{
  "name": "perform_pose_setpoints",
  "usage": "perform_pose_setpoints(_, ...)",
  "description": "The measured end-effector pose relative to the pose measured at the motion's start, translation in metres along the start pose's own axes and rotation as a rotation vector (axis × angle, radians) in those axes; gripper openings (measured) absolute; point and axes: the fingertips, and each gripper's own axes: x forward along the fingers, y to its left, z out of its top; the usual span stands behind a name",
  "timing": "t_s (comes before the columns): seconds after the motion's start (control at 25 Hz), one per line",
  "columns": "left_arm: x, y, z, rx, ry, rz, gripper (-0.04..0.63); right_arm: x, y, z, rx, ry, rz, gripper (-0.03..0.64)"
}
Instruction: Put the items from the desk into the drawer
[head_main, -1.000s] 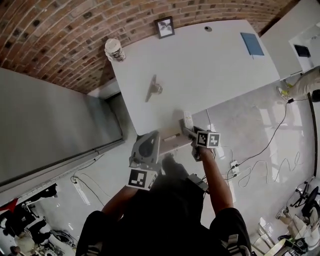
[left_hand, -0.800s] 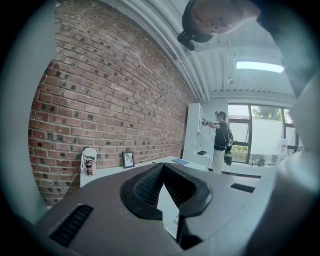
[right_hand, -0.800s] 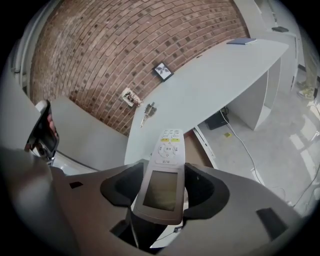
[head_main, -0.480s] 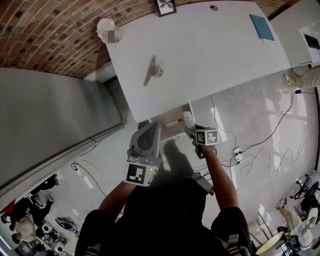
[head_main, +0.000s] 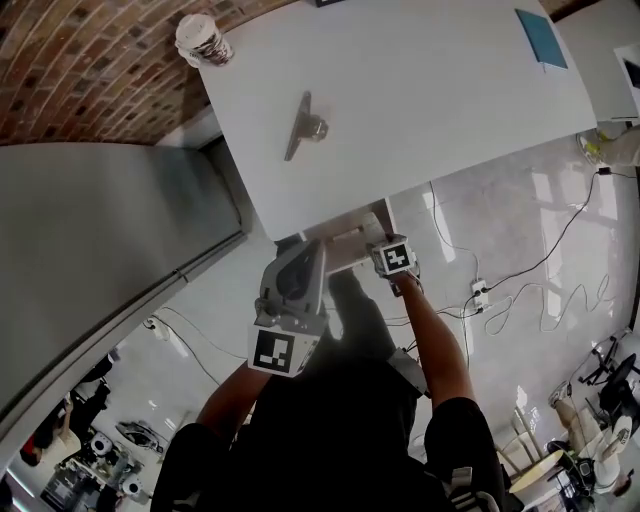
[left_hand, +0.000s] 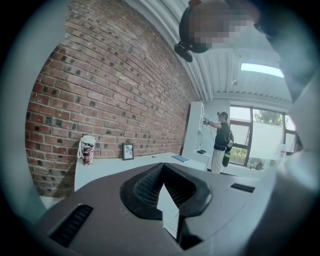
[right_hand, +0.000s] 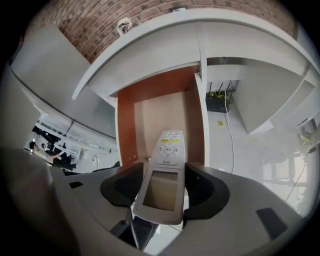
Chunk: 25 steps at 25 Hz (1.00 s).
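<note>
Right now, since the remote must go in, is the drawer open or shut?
Open: the drawer shows its brown inside, pulled out from under the desk, behind the remote.

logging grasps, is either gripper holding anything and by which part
The right gripper clamps the remote control by its screen end; the left gripper holds nothing.

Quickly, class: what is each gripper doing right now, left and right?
Left gripper: closed, empty.
Right gripper: closed on the remote control.
</note>
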Motion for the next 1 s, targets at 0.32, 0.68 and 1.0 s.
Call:
perform_pose_setpoints(0.32, 0.018, 0.016, -0.018, -0.016, 0.029, 0.004, 0.002, 0.052, -0.022, -0.020, 0.037, 0.094, -0.051, 0.253)
perform_pose_setpoints(0.68, 0.024, 0.023, -0.040, -0.027, 0.075, 0.008, 0.002, 0.068, -0.033, -0.040, 0.105, 0.208, -0.067, 0.253)
perform_pose_setpoints(1.0, 0.021, 0.025, -0.046, -0.045, 0.078, 0.019, 0.002, 0.077, -0.037, -0.048, 0.044, 0.269, -0.095, 0.253)
